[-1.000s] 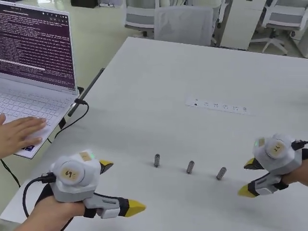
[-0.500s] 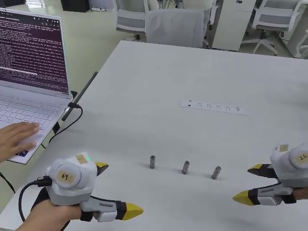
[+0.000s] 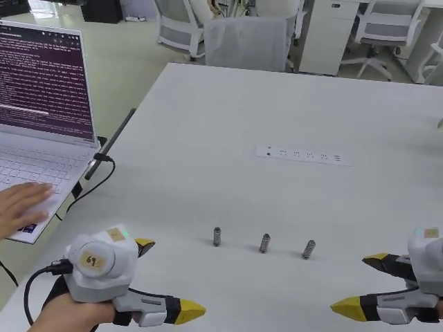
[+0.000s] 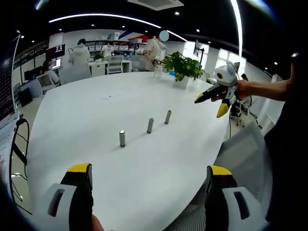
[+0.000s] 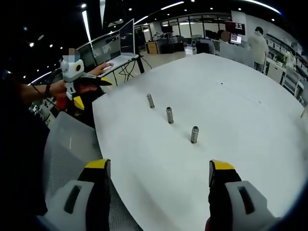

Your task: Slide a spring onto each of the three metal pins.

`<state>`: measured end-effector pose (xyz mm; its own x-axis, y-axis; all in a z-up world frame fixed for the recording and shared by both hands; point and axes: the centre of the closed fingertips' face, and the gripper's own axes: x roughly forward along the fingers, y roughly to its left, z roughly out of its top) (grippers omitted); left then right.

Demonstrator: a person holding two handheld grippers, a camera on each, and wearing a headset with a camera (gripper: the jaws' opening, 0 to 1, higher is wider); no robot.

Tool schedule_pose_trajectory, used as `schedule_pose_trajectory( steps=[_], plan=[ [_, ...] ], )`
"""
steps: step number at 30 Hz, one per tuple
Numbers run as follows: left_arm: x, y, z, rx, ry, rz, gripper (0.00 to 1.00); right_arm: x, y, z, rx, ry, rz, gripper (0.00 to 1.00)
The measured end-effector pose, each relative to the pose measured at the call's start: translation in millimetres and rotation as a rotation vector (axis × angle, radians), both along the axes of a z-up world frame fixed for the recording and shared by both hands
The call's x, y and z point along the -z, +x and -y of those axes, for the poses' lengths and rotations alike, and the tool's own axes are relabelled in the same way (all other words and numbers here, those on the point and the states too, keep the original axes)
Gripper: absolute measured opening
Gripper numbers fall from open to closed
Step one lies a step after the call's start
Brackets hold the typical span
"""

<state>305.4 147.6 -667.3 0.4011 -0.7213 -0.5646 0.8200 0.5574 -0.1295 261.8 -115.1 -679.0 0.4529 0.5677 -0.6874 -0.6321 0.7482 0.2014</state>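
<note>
White table (image 3: 291, 104); three upright springs (image 3: 264, 243) between left tool (image 3: 169, 277), right tool (image 3: 358, 283), both agape

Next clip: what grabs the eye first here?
Three small springs stand upright in a row near the front edge of the white table. The open left gripper and open right gripper flank them, touching none. At far left, a hand rests on an open laptop.

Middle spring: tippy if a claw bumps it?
Probably tippy: the middle spring stands upright, tall and narrow, on the smooth table. Looks small and light, so a nudge may slide it. Once toppled, its round shape could roll.
</note>
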Motion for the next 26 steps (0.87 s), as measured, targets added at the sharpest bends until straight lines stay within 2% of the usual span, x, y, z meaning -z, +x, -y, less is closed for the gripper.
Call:
schedule_pose_trajectory(
  steps=[12, 19, 26],
  plan=[
    [-3.1, -0.1, 1.4, -0.002, -0.013, 0.000, 0.96, -5.7, -21.9, -23.0, 0.007, 0.066, 0.021, 0.98],
    [-3.2, -2.6, 4.4, -0.001, -0.024, -0.007, 0.96, -4.8, -26.2, -28.2, 0.024, 0.091, 0.028, 0.99],
    [-1.4, -3.5, 6.1, -0.001, -0.027, -0.011, 0.96, -2.9, -25.4, -27.5, 0.034, 0.093, 0.031, 0.99]
  ],
)
